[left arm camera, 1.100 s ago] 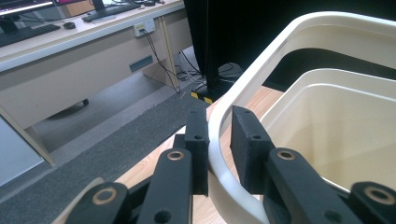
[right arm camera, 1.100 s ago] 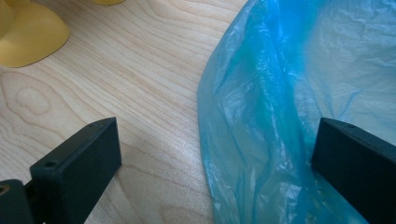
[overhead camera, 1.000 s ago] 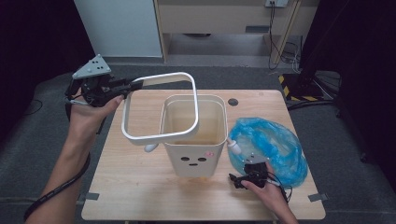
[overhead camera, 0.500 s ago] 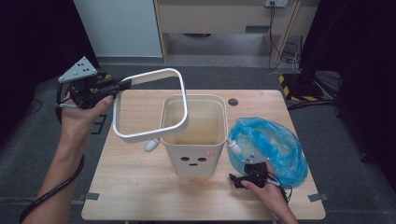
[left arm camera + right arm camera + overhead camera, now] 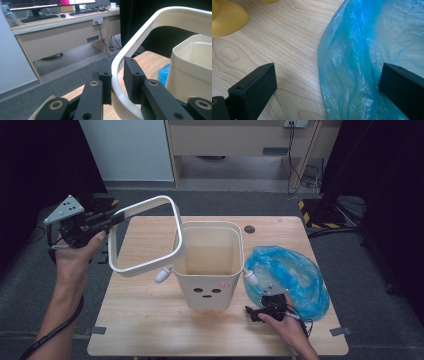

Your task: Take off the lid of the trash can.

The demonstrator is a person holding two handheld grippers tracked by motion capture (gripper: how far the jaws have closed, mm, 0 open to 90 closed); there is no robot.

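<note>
A cream bin (image 5: 210, 285) with a small face on its front stands mid-table, its top uncovered. Its white rim ring (image 5: 140, 267) hangs tilted at the bin's left, one side overlapping the bin's left edge. My left gripper (image 5: 117, 217) is shut on the ring's far left side; in the left gripper view the pads (image 5: 106, 75) pinch the ring's band (image 5: 160, 22). A blue plastic bag (image 5: 290, 270) lies crumpled to the right of the bin. My right gripper (image 5: 262, 309) rests low at the bag's near edge, jaws wide open, with the bag's edge (image 5: 352, 62) lying between them untouched.
The wooden table (image 5: 150, 335) has a round cable hole (image 5: 249, 229) at its back right. White knobs (image 5: 162, 275) stick out from both sides of the bin. A yellow rounded piece (image 5: 227, 17) lies by the bin's base. Grey carpet surrounds the table; a desk stands behind.
My left gripper has carried the ring leftward and lower, off the bin's top to its left side. The right gripper has stayed still.
</note>
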